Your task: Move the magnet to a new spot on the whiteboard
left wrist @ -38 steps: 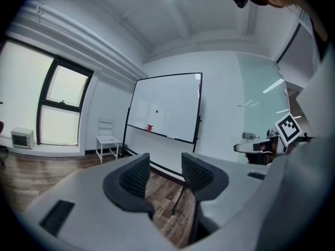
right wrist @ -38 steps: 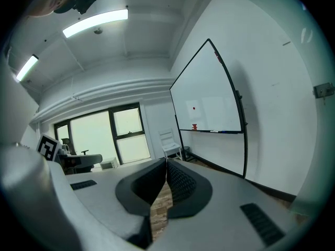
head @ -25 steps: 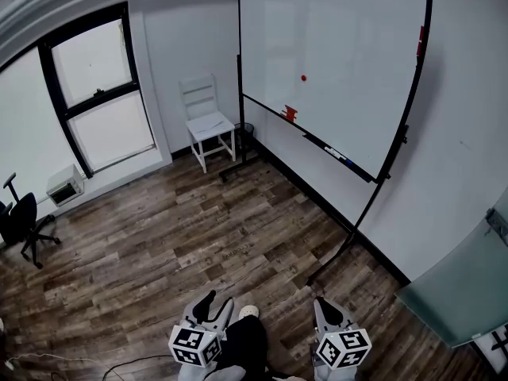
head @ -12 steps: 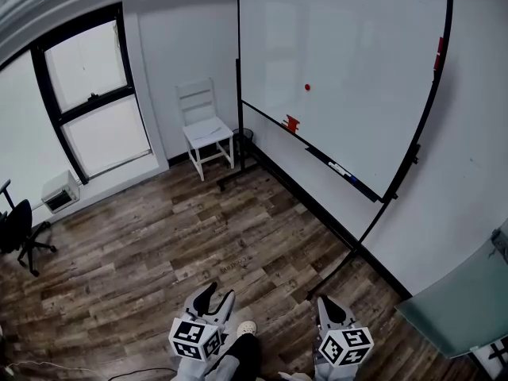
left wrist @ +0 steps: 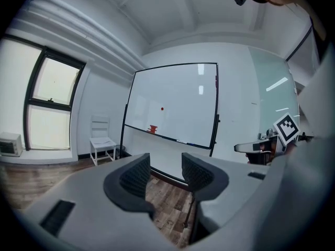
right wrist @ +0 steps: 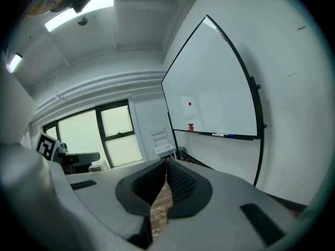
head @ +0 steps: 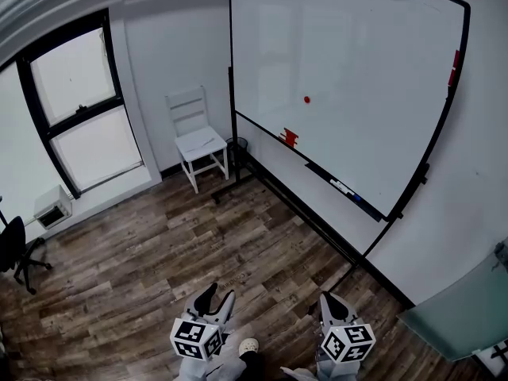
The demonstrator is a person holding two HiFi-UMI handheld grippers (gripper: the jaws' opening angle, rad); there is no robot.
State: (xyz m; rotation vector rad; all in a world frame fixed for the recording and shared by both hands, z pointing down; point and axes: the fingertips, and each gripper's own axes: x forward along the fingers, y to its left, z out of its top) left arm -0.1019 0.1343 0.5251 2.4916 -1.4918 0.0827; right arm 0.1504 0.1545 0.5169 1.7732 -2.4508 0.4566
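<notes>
A small round red magnet [head: 306, 99] sticks near the middle of the big wheeled whiteboard [head: 357, 62], well ahead of both grippers. It also shows as a red dot, the magnet [left wrist: 162, 109] in the left gripper view and the magnet [right wrist: 189, 103] in the right gripper view. My left gripper [head: 214, 300] sits low at the bottom of the head view, jaws apart and empty [left wrist: 165, 166]. My right gripper [head: 333, 304] is beside it, its jaws closed tip to tip [right wrist: 167, 163] with nothing between them.
A red object [head: 290, 138] and markers [head: 341, 186] rest on the board's tray. A white chair [head: 194, 137] stands left of the board, by a window [head: 75, 109]. The board's black leg [head: 349, 264] reaches across the wood floor near my right gripper. A frosted glass panel [head: 460, 308] is at the lower right.
The view has moved toward the whiteboard, which now looks larger and sits more to the right. Both grippers stay low at the bottom, unchanged in state.
</notes>
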